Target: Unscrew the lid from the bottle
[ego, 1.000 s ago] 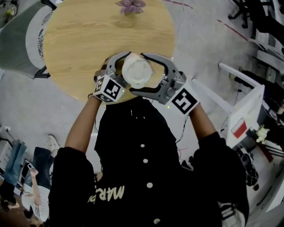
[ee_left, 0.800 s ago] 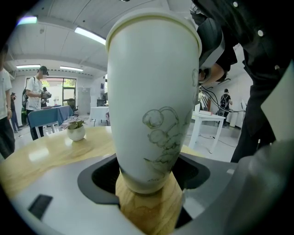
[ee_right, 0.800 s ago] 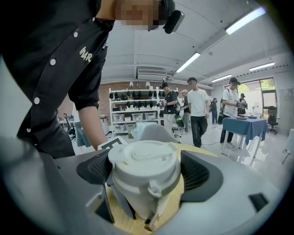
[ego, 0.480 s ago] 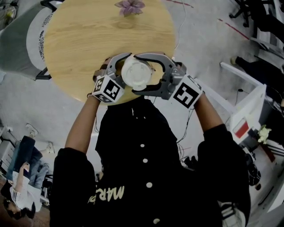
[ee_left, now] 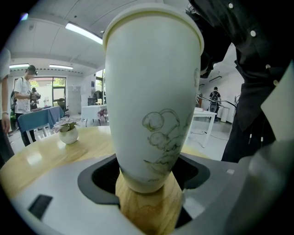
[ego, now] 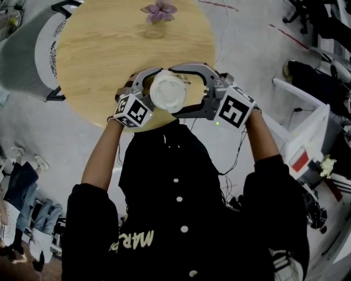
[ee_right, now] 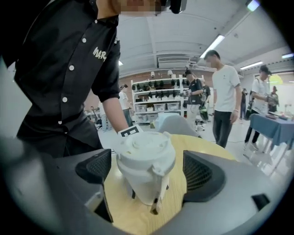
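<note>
Two claws meet at one tall white bottle [ee_left: 151,92] | left claw [ee_left: 147,181] squeezes its thin bottom | right claw [ee_right: 147,170] gapes wide round the round white lid [ee_right: 146,148], not touching | all over the near edge of the round yellow wooden table [ego: 109,49] | purple flower [ego: 160,8] far across

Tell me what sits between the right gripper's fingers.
The white lid, clear of both fingers, seen in the right gripper view.
</note>
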The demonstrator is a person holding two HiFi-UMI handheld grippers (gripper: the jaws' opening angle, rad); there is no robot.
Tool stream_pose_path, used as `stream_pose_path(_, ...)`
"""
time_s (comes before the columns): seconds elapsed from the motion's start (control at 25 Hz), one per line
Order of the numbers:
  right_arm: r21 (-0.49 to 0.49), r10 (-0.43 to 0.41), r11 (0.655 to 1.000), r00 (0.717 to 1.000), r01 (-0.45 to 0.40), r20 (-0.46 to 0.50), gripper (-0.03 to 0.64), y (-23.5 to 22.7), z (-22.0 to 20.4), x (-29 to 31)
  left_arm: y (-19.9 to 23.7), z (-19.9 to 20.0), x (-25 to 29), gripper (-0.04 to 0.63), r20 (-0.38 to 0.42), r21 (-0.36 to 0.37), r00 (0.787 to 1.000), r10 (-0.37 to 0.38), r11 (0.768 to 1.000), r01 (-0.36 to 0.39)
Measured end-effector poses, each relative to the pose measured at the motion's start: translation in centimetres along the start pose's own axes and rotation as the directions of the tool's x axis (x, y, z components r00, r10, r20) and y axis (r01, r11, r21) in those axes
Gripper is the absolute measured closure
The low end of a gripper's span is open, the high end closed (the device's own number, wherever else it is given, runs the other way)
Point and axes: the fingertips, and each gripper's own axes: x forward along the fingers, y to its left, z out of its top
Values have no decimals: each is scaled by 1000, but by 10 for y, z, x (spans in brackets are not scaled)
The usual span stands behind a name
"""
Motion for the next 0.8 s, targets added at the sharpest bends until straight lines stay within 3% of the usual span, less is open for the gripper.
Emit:
stream_pose_path(0.12,73,-158,985,987,159,-12,112,1,-7,-5,0,1,-1,244,0,-1,1000,1,1000,-1)
stream_pose_path(0.28,198,-411,894,912,402,9,107,-7,-4,1,0,2,-1,244,0,-2,1000,10,1000,-10)
stream_pose_path(0.36,228,-466,865,884,446,37,125,-11,2,5,0,2,-1,244,-1,-1,1000,11,1000,-11)
stream_pose_path(0.4,223,-471,865,881,449,52,168,-11,5,7,0,2,-1,244,-1,-2,1000,11,1000,-11)
stream_pose_path(0.48,191,-453,881,889,433,73,170,-12,9,8,-1,2,0,244,-1,-5,1000,10,1000,-10)
stream_pose_path(0.56,145,-386,917,918,372,87,172,-10,11,9,-1,2,0,244,-3,-5,1000,8,1000,-8)
stream_pose_path(0.68,50,-185,982,981,182,61,170,-4,10,11,-2,3,0,244,-2,1,1000,3,1000,-3)
stream_pose_path(0.8,-5,31,999,999,-31,-9,169,4,3,12,-1,3,-1,244,-1,3,1000,2,1000,-2)
